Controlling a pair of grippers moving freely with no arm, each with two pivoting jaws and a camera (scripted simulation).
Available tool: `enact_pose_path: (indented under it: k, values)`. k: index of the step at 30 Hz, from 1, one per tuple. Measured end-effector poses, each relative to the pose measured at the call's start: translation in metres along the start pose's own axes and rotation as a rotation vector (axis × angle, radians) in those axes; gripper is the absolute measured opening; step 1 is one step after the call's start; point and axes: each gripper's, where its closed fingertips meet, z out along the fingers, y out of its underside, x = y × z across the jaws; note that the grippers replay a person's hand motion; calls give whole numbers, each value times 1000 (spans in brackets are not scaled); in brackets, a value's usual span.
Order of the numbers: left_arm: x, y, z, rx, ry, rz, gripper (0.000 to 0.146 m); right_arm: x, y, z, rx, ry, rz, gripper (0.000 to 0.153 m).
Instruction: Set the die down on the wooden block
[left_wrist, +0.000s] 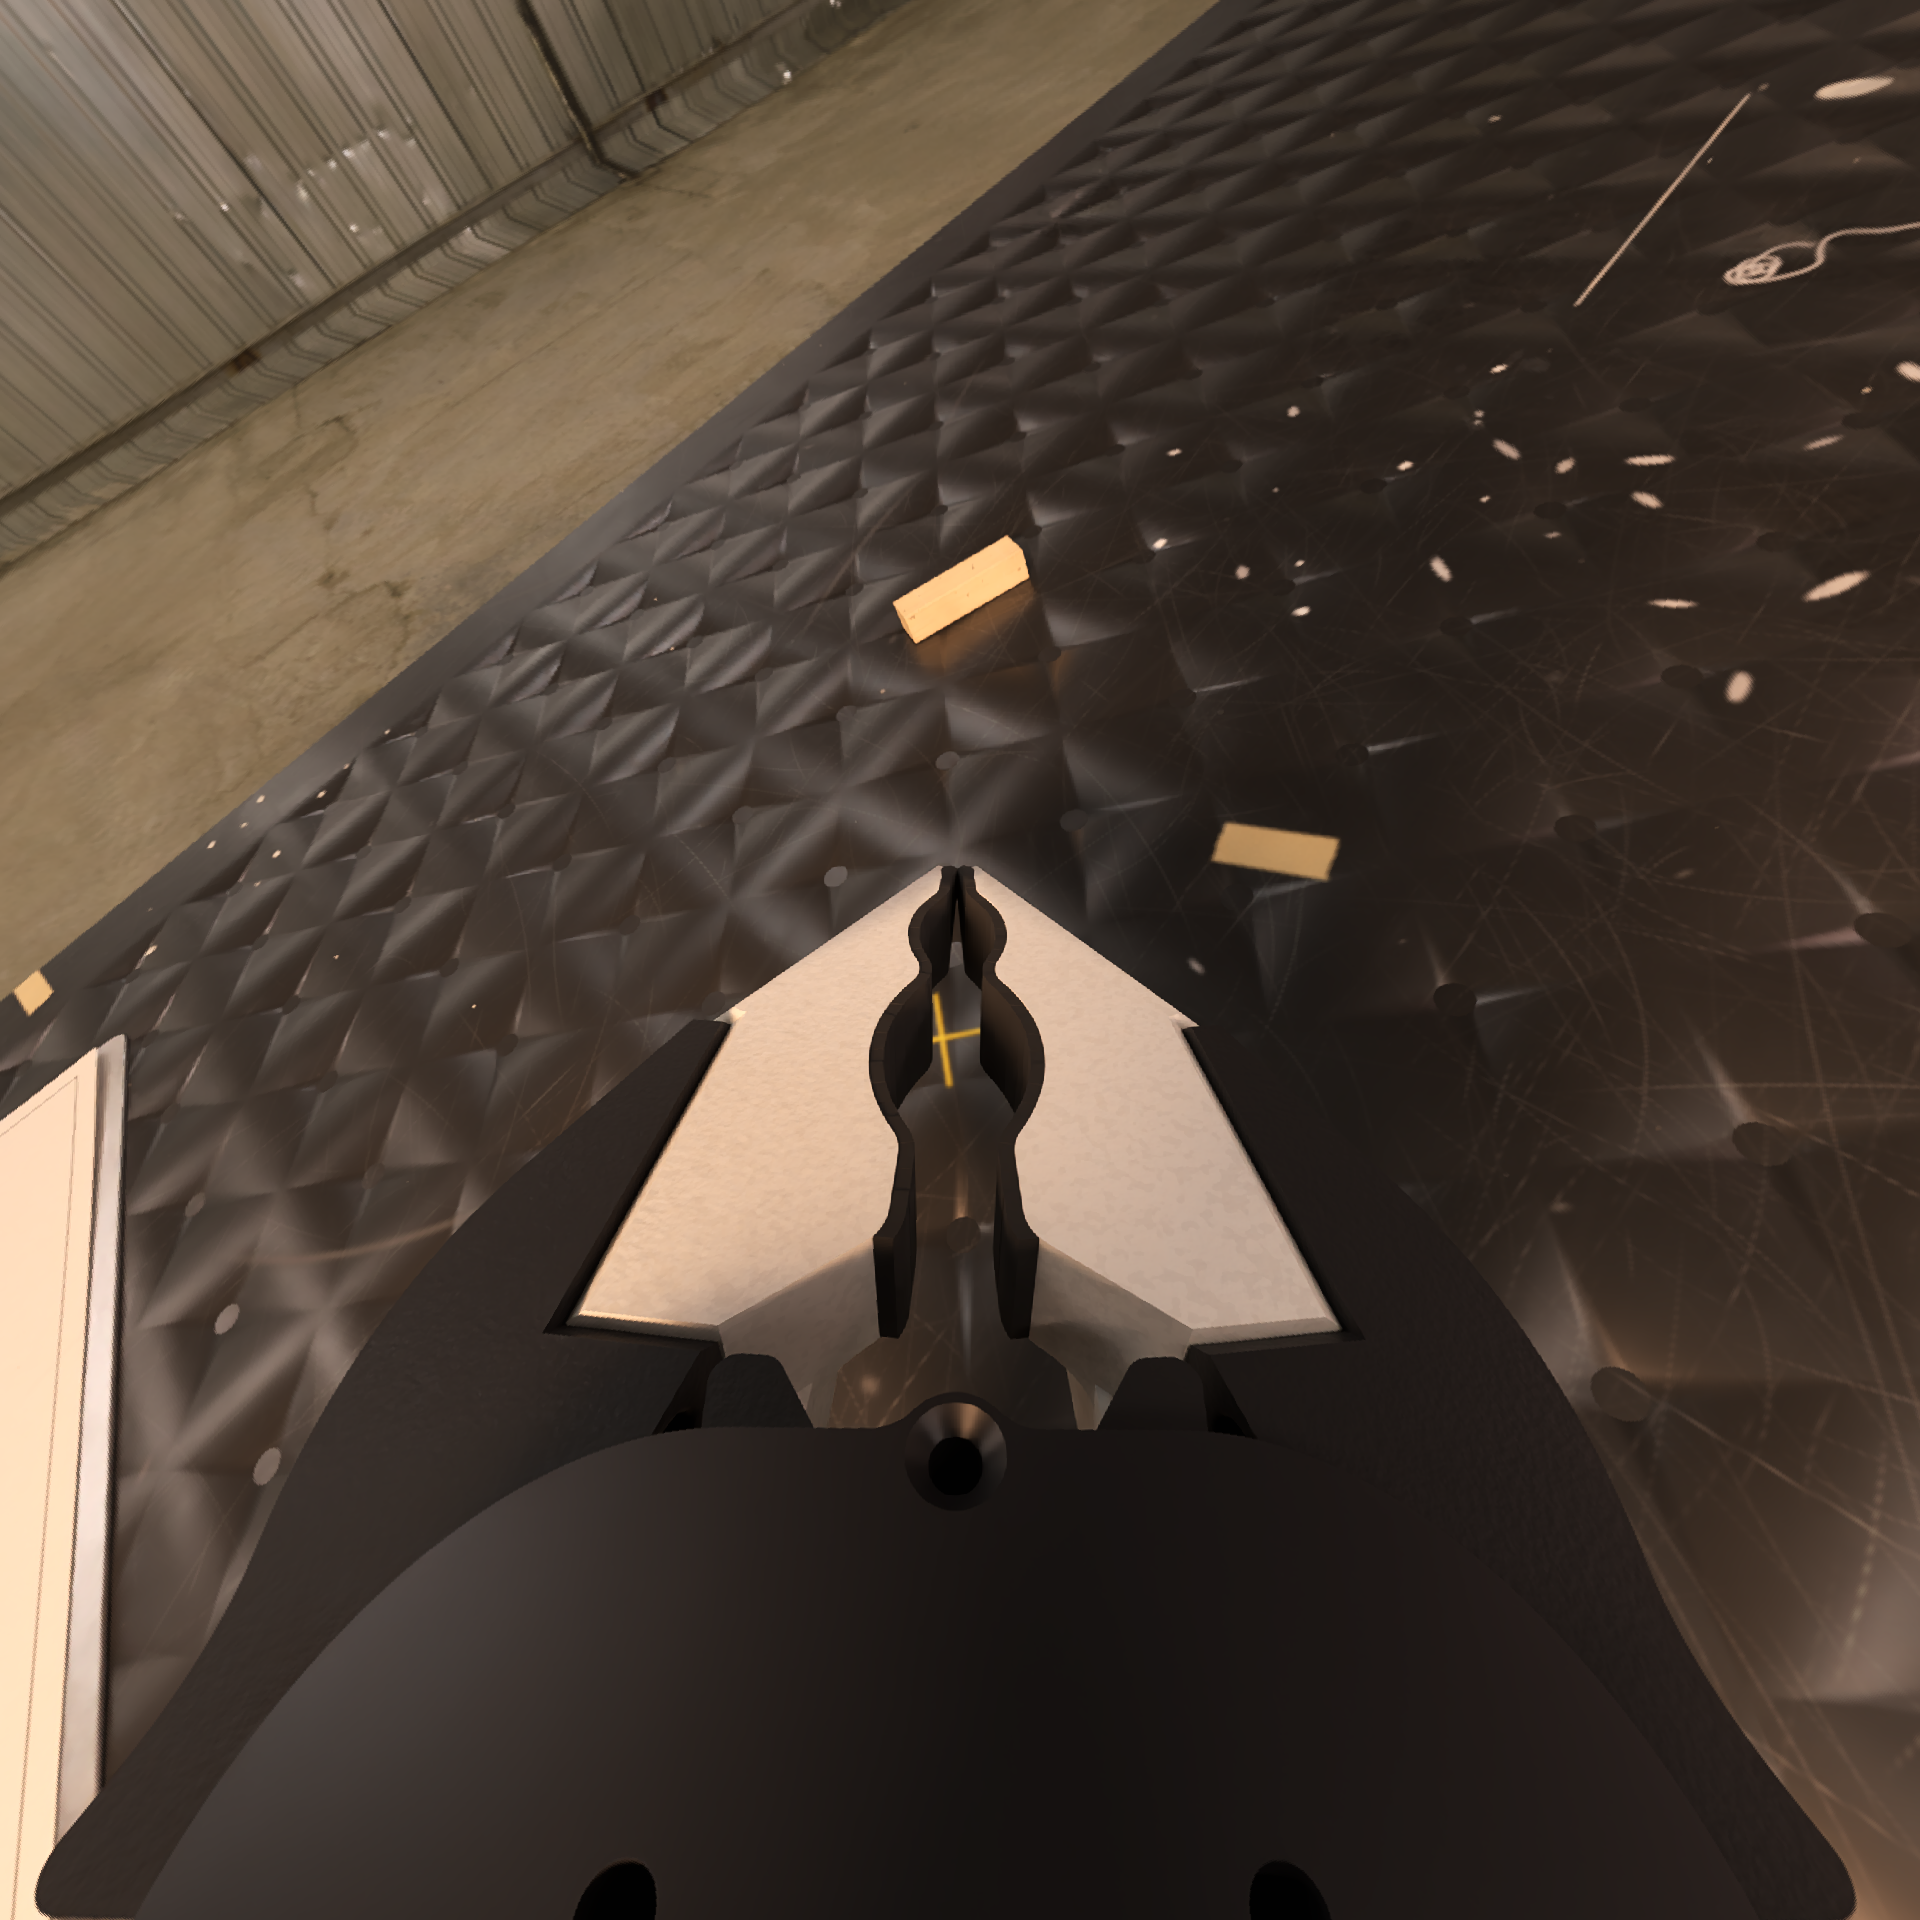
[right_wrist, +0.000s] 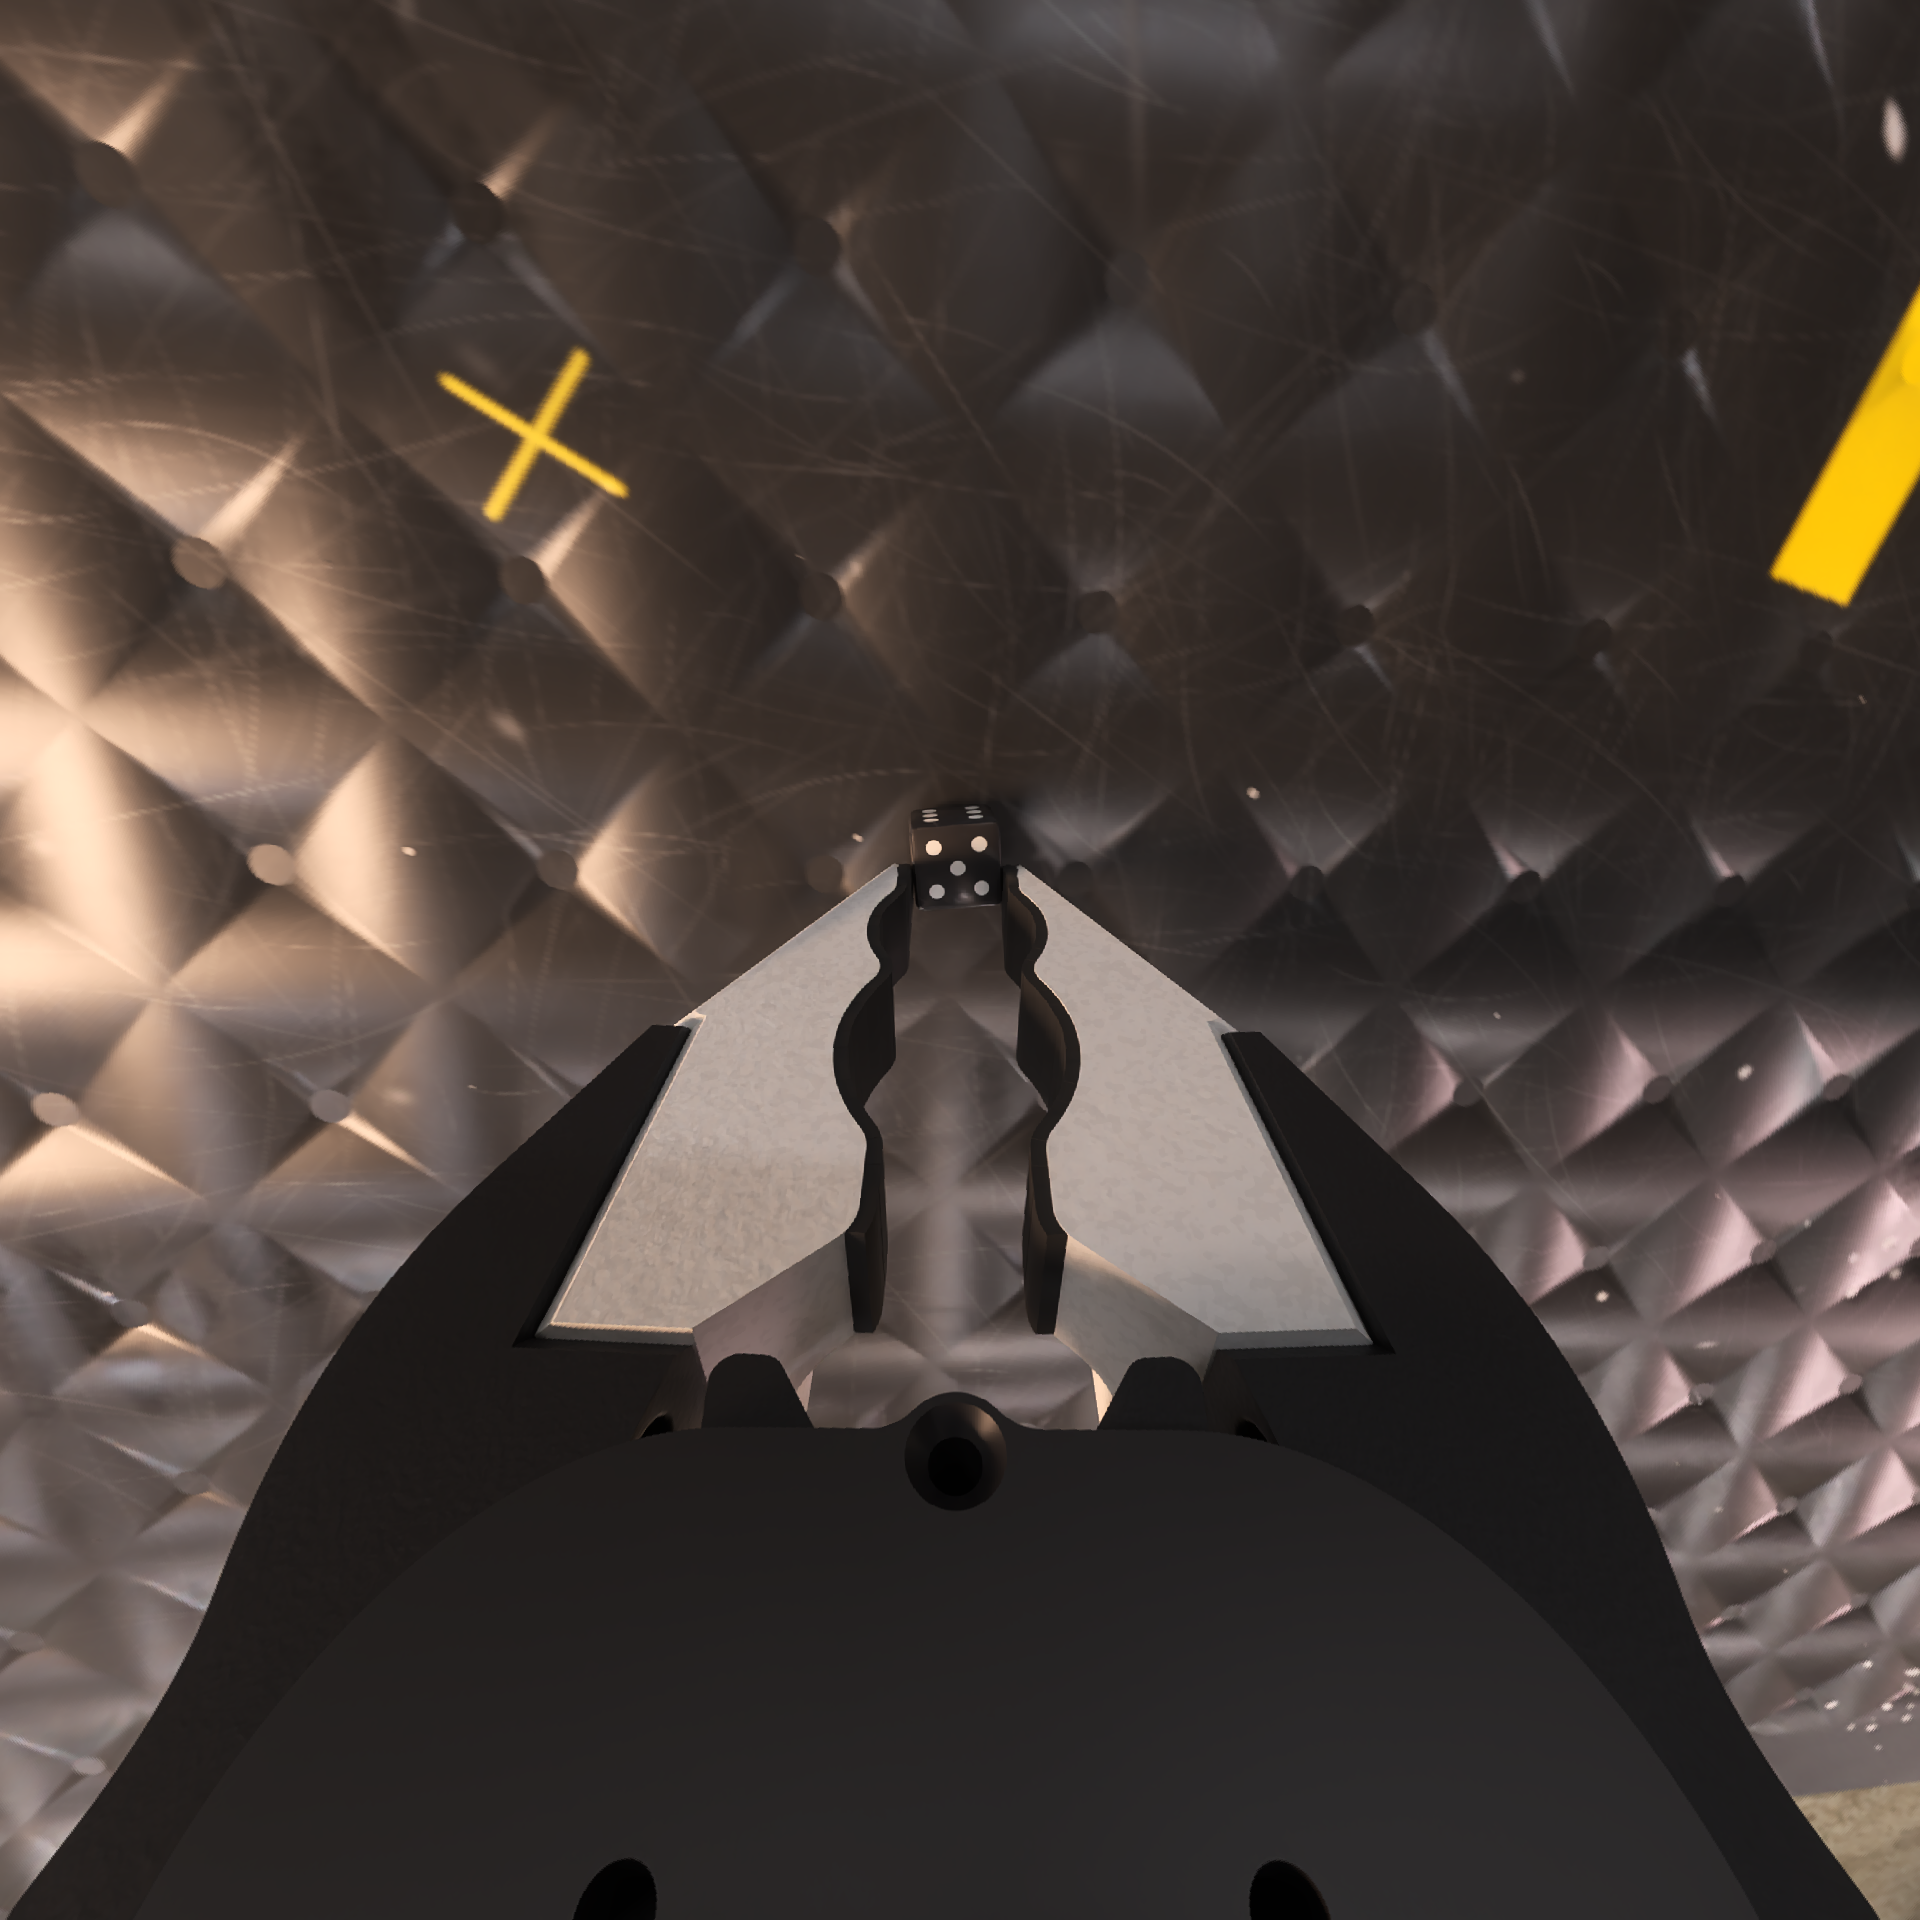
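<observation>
A: Where was the die (right_wrist: 956, 860)?

B: Pinched between the tips of the right gripper (right_wrist: 957, 883), above the bench (right_wrist: 312, 831). Grasp done; placing not.

A: And the wooden block?

B: Two blocks (left_wrist: 961, 605) (left_wrist: 1275, 852) lay beyond the left gripper (left_wrist: 958, 881), whose fingers met on nothing. Neither showed near the die.

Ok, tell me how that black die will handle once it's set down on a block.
The black die looks rigid: the right gripper pinches it only at its fingertips and it keeps its shape. Flat faces suggest it will sit rather than roll, but being small and glossy, it could slip or tumble if released tilted.
</observation>
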Motion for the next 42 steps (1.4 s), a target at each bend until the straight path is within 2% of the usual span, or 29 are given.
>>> enact_pose_path:
  k: [6, 19, 26, 28, 30, 33, 37, 39, 42]
  values:
    - [-4, -1, -1, 22, -16, -11, 0, -30, -27, 4, 3, -27, -83, 17]
    - [-10, 3, 1, 22, -42, -15, 0, -105, -121, 18, 11, -59, -305, 17]
    - [-16, 6, 1, 21, -60, -36, 0, -147, -151, 19, 34, -91, -432, 17]
    - [-18, 6, 1, 21, -66, -42, 0, -141, -152, 9, 72, -81, -426, 17]
    - [-17, 5, 0, 27, -52, -45, 0, -116, -148, -1, 113, -65, -356, 17]
    - [-6, -2, -2, 62, 39, -14, 0, -57, -127, -8, 128, -5, -189, 17]
    - [20, -5, -4, 59, 214, 33, 0, 15, -84, 9, 38, 85, 6, 17]
    - [32, -4, -5, 28, 293, 34, 0, 31, -71, 18, 2, 85, 57, 17]
    - [40, 4, -4, -25, 326, 75, 0, 36, -68, 20, -1, 83, 81, 17]
